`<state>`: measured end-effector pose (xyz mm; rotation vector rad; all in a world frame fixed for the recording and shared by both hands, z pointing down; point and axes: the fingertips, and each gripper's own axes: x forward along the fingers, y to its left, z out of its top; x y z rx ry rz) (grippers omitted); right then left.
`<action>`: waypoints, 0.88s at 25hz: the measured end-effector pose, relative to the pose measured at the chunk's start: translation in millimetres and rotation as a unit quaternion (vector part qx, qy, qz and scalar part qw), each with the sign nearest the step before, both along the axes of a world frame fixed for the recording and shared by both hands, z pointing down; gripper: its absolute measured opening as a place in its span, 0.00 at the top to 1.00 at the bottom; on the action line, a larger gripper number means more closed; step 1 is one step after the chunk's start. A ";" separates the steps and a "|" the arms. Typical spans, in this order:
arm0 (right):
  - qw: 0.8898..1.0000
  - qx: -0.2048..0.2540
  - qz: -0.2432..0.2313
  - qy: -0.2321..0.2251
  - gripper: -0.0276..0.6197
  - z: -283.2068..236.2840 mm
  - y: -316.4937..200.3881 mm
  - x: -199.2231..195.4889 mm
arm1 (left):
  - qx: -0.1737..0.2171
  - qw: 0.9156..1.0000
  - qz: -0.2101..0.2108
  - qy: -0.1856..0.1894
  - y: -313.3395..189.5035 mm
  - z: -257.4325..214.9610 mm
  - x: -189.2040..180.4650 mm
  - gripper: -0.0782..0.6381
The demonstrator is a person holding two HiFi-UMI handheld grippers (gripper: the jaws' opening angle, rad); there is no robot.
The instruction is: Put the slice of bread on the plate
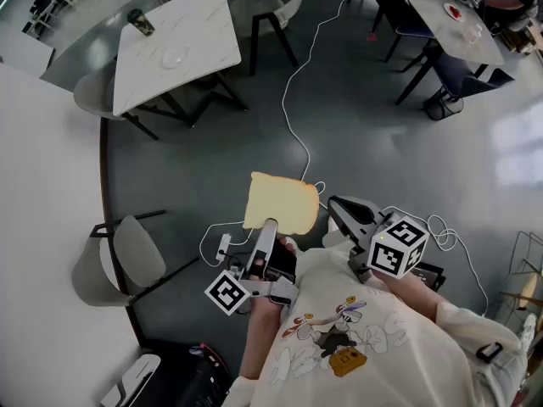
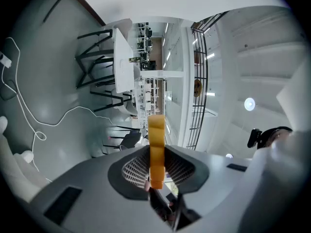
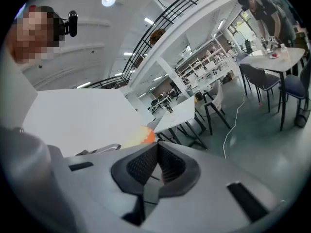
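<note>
The left gripper (image 1: 270, 227) is clamped on the slice of bread (image 1: 282, 203), its jaws narrow on the lower edge. The slice stands up in the air over the grey floor (image 1: 365, 134), in front of the person's chest. Just to its right, the right gripper (image 1: 336, 207) has its jaws pressed together with nothing between them. Well apart at top left, the white table (image 1: 204, 32) carries what looks like a clear plate (image 1: 174, 58).

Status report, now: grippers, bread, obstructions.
Left gripper shut on bread slice, held in the air. Right gripper shut, empty. White cable on floor ahead.
</note>
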<state>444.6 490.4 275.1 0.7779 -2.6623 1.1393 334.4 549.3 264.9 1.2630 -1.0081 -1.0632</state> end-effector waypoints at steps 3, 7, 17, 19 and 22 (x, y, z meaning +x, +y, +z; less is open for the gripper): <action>1.000 -0.001 0.005 0.006 0.95 0.6 -2.4 4.3 | -0.010 1.000 -0.005 0.000 4.7 7.1 1.3 0.76; 1.000 -0.005 -0.001 -0.006 0.95 10.7 -1.8 8.6 | -0.016 1.000 -0.012 -0.010 7.1 12.7 3.9 0.76; 0.998 -0.054 -0.017 -0.013 0.95 18.1 -11.4 67.0 | -0.037 0.999 -0.025 -0.018 -9.3 12.0 64.1 0.76; 0.998 -0.059 -0.019 -0.023 0.95 19.4 -5.7 67.2 | -0.040 0.999 -0.027 -0.016 -8.5 14.9 67.4 0.76; 0.998 -0.054 -0.011 -0.043 0.95 25.5 -10.1 63.4 | -0.045 0.998 -0.030 -0.016 -7.5 20.8 68.4 0.76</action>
